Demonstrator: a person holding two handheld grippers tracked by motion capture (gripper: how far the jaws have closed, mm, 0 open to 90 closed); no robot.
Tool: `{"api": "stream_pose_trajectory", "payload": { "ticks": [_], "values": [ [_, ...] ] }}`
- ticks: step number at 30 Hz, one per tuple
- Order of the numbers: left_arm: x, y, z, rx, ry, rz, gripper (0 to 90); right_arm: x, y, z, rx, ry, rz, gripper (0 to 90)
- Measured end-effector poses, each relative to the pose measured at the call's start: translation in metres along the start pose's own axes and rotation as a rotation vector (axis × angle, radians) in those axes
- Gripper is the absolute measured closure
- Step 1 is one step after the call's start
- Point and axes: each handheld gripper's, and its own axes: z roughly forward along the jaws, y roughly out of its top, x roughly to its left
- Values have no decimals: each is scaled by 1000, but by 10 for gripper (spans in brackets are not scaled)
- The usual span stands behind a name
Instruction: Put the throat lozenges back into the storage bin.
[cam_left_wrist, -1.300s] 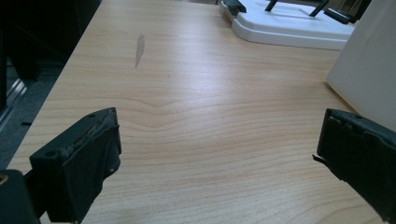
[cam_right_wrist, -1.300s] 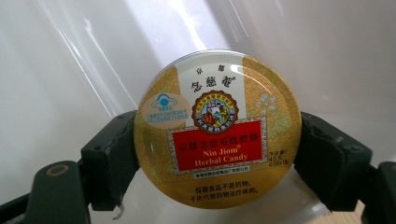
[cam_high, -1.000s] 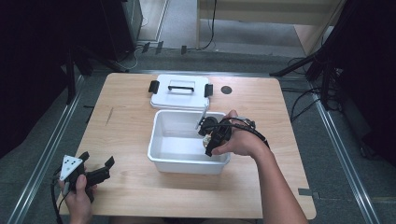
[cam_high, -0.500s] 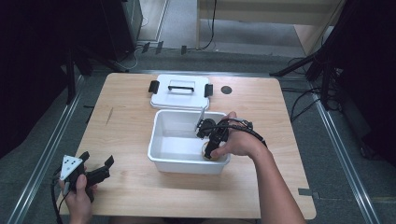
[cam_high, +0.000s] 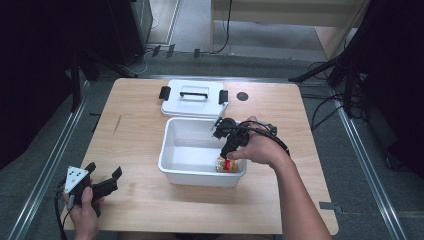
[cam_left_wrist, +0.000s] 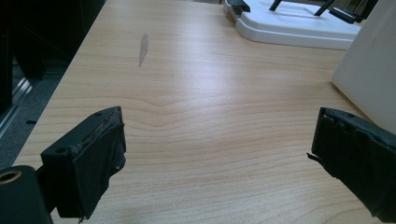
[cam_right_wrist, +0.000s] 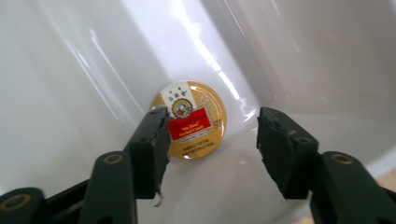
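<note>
Left hand-held gripper (cam_high: 102, 181): at the worktop's (cam_high: 135, 150) 7 o'clock corner, jaws wide apart over bare wood — nothing between them.
Tin (cam_right_wrist: 189, 119): round, gold with a red label, lying in the white tub's (cam_high: 172, 167) 5 o'clock corner, close against the wall.
Right hand-held gripper (cam_right_wrist: 210, 140): reaching down into the tub; its jaws have just been closing, yet a gap shows between them and the tin lies beyond the tips, unclamped.
Lid (cam_high: 192, 97): white, black handle and clips — flat at 12 o'clock, just behind the tub.
</note>
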Motion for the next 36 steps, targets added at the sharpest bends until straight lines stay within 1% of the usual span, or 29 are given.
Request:
{"api": "stream_pose_trajectory", "payload": {
  "ticks": [1, 2, 7, 10, 11, 13, 17, 19, 20, 22, 25, 27, 28, 29, 31, 32, 33, 35, 36],
  "values": [
    [0, 0, 0, 0, -1, 0, 33, -2, -1, -10, -26, 25, 25, 488],
    [0, 0, 0, 1, 0, 0, 34, -2, -1, -15, -35, 27, 37, 493],
    [0, 0, 0, -1, 0, -1, 34, -4, -5, -33, -48, 18, 64, 499],
    [0, 0, 0, -1, 0, -1, 34, -8, -10, -43, -70, 21, 81, 509],
    [0, 0, 0, -1, -1, -1, 34, -9, -12, -46, -74, 21, 94, 509],
    [0, 0, 0, -1, -1, 0, 34, -13, -18, -51, -83, 19, 100, 509],
    [0, 0, 0, -2, 0, 0, 34, -19, -29, -59, -94, 22, 131, 506],
    [0, 0, 0, -2, 0, 0, 34, -22, -34, -63, -95, 16, 138, 506],
    [0, 0, 0, -2, 0, 0, 34, -22, -34, -63, -95, 16, 138, 506],
    [0, 0, 0, -1, 1, 3, 34, -26, -42, -67, -96, 10, 152, 503],
    [0, 0, 0, -1, 1, 3, 34, -29, -48, -68, -98, 6, 160, 501],
    [0, 0, 0, -1, 1, 3, 34, -35, -58, -67, -95, -3, 175, 495],
    [0, 0, 0, -1, 1, 3, 34, -35, -58, -67, -95, -3, 175, 495],
    [0, 0, 0, -1, 1, 1, 34, -37, -64, -66, -93, -5, 185, 488],
    [0, 0, 0, -1, 1, 4, 34, -38, -67, -65, -93, -10, 183, 482],
    [0, 0, 0, -2, 1, 4, 34, -40, -73, -62, -83, -28, 178, 460],
    [0, 0, 0, -2, 1, 4, 34, -40, -73, -62, -83, -28, 178, 460],
    [0, 0, 0, -1, 1, 6, 34, -43, -81, -59, -80, -40, 188, 446],
    [0, 0, 0, -1, 1, 6, 34, -44, -83, -58, -80, -37, 194, 439]
  ]
}}
